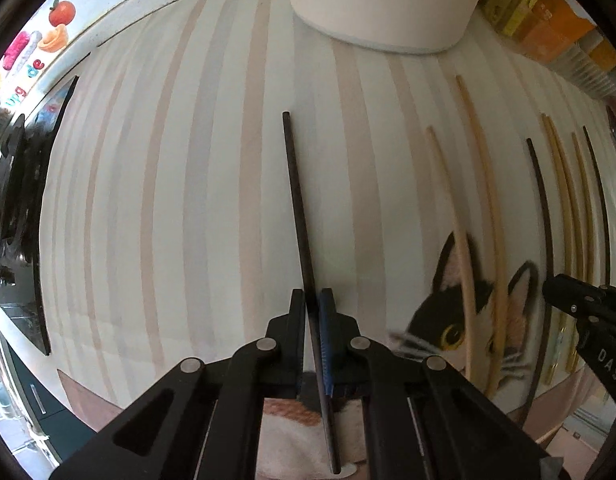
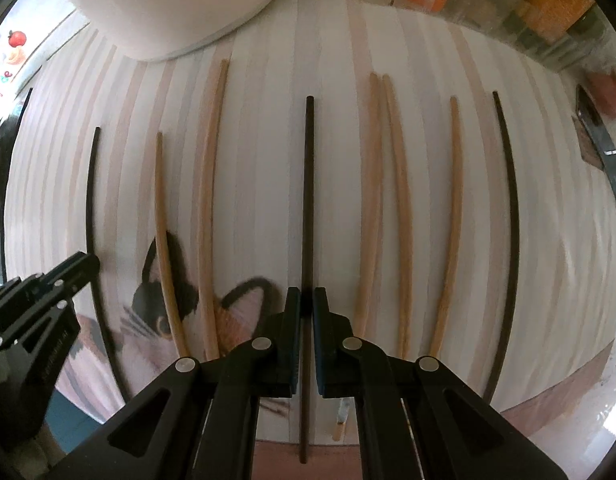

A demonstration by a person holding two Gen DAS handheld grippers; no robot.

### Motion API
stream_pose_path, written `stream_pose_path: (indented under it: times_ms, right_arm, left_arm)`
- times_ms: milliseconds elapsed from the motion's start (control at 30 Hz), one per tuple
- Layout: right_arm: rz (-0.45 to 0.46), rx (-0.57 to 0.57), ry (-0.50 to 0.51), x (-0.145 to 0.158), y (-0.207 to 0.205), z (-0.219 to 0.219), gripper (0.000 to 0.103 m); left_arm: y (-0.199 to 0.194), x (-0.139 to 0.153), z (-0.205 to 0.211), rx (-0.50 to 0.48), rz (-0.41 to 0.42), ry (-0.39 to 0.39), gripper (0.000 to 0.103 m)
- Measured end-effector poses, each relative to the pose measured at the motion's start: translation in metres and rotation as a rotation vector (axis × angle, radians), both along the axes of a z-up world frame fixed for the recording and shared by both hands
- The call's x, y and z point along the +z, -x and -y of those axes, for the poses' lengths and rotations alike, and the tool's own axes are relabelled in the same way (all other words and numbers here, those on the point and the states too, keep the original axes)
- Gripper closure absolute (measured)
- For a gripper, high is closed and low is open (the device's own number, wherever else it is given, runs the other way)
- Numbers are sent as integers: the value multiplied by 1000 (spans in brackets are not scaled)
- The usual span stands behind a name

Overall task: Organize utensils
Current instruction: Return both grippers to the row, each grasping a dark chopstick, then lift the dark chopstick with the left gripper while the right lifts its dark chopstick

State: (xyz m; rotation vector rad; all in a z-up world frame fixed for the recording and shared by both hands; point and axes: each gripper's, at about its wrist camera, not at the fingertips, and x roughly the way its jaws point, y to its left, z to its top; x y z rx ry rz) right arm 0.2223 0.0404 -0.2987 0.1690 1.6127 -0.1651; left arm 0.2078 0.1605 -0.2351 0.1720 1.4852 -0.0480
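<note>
My left gripper (image 1: 312, 300) is shut on a black chopstick (image 1: 297, 196) that points away toward a white cylindrical holder (image 1: 384, 4). My right gripper (image 2: 306, 300) is shut on another black chopstick (image 2: 308, 184). Several wooden chopsticks (image 2: 400, 184) and a black chopstick (image 2: 512, 200) lie in a row on the striped cat-print mat (image 2: 259, 160). The white holder shows at the top left of the right wrist view (image 2: 175, 4). The left gripper body appears at the left of the right wrist view (image 2: 39, 300), over a black chopstick (image 2: 91, 184).
Colourful boxes and jars (image 2: 540, 4) line the far right edge. A knife (image 2: 604, 148) lies at the right. Black shapes (image 1: 15, 200) stand at the left edge of the mat. The right gripper's body shows in the left wrist view (image 1: 588, 312).
</note>
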Motion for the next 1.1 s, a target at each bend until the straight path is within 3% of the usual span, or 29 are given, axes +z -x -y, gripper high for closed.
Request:
stream_pose_path:
  times_ms: [167, 433, 667, 933, 1100]
  right_arm:
    - [-35, 3, -20, -2, 10, 0, 97]
    - [-53, -38, -20, -1, 1, 1, 96]
    - [-28, -77, -19, 0, -9, 11, 95]
    - [-44, -47, -12, 4, -16, -2, 97]
    - [-56, -42, 1, 7, -26, -2, 97]
  left_arm:
    - [3, 3, -8, 21, -16, 19, 98]
    - [-39, 6, -34, 73, -41, 70, 97]
    - [-61, 4, -20, -2, -32, 64, 100]
    - [-45, -7, 0, -39, -13, 46, 100]
    - [-45, 6, -8, -10, -17, 57, 97]
